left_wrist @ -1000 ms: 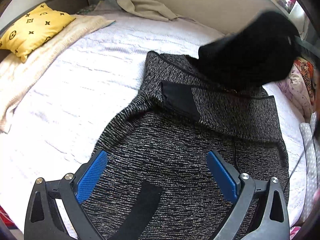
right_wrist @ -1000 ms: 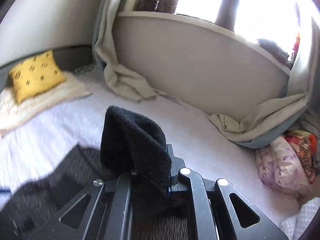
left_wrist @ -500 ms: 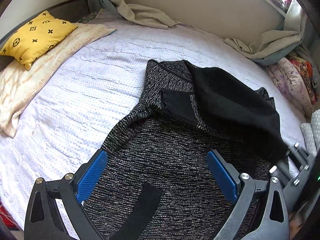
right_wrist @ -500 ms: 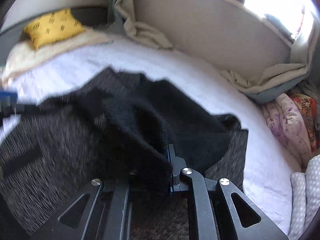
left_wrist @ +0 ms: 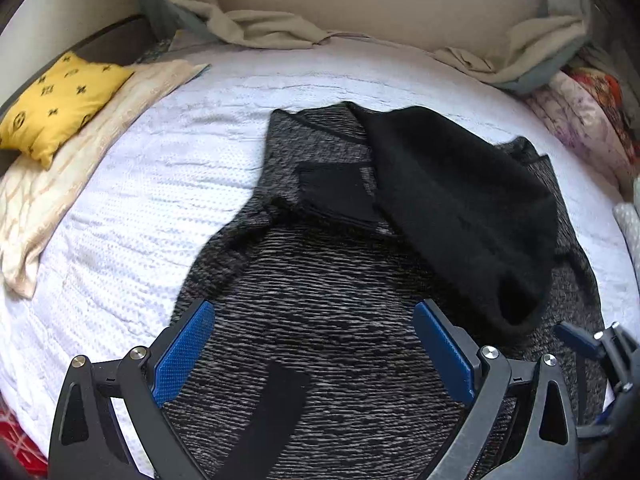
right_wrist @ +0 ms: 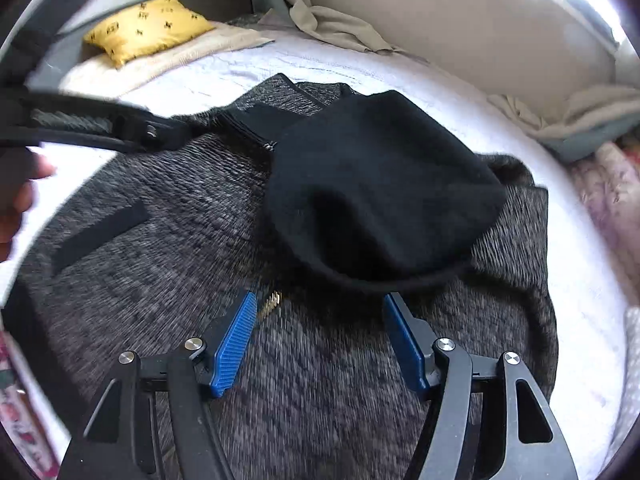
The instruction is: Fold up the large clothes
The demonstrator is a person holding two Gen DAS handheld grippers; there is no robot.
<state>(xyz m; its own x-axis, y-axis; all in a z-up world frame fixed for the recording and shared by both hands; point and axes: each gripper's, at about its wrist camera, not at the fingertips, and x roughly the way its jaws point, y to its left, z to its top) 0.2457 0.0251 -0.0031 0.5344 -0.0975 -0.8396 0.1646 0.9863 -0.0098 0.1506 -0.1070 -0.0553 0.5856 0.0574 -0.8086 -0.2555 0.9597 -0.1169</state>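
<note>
Across the left wrist view: grey-and-black knit garment (left_wrist: pixel 320 320) spread flat on white bedspread (left_wrist: pixel 140 208), filling lower middle. Black fleecy flap (left_wrist: pixel 460 208) folded over its right half, inner side up, lower tip near right edge. Black patch (left_wrist: pixel 336 192) just left of flap; black strip (left_wrist: pixel 268 420) low on knit. Left gripper (left_wrist: pixel 316 356) low over knit, blue-padded fingers (left_wrist: pixel 184 348) wide apart, nothing clamped, only knit showing in the gap. Right gripper's finger tip (left_wrist: pixel 580 344) at lower right edge, near flap's tip, over knit. Yellow pillow (left_wrist: pixel 60 100) on cream blanket (left_wrist: pixel 80 160) at upper left. Beige curtain (left_wrist: pixel 260 32) bunched along far wall. Flowered bedding (left_wrist: pixel 580 120) at right.

Across the right wrist view: same garment (right_wrist: pixel 180 280) below, motion-blurred at the edges. Black flap (right_wrist: pixel 380 192) heaped just beyond the fingers, hem curving close to both tips. Right gripper (right_wrist: pixel 320 336) with fingers (right_wrist: pixel 236 344) spreading apart, flap clear of the pads, nothing pressed between; knit visible in the gap. Small brass zipper bit (right_wrist: pixel 272 302) beside left pad. Left gripper (right_wrist: pixel 100 128) blurred at upper left; part of a hand (right_wrist: pixel 16 200) at left edge. Pillow (right_wrist: pixel 148 32) and curtain (right_wrist: pixel 332 20) behind.
</note>
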